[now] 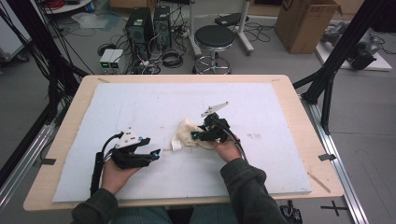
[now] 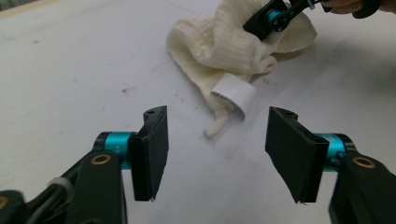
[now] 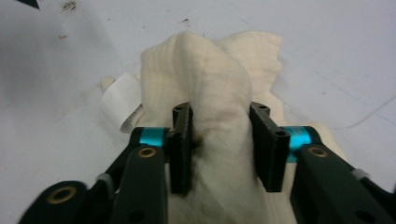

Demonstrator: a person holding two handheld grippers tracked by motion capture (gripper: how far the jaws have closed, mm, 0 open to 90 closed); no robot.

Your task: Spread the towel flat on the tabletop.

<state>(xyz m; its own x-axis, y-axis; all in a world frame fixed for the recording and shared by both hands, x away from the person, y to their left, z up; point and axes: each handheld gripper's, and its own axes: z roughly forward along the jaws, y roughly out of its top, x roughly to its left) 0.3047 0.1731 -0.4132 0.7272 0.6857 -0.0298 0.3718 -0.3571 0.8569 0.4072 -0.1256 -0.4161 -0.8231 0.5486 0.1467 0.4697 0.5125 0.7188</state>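
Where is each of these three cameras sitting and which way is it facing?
High view: above the person's side, looking forward and down on the table; forearms and both claws show.
Left gripper view: rides the left claw, jaws wide apart, facing the cream cloth and the right claw on it.
Right gripper view: rides the right claw, jaws closed around a fold of the cloth.
Shared: both gripper views show the cloth and its white tag.
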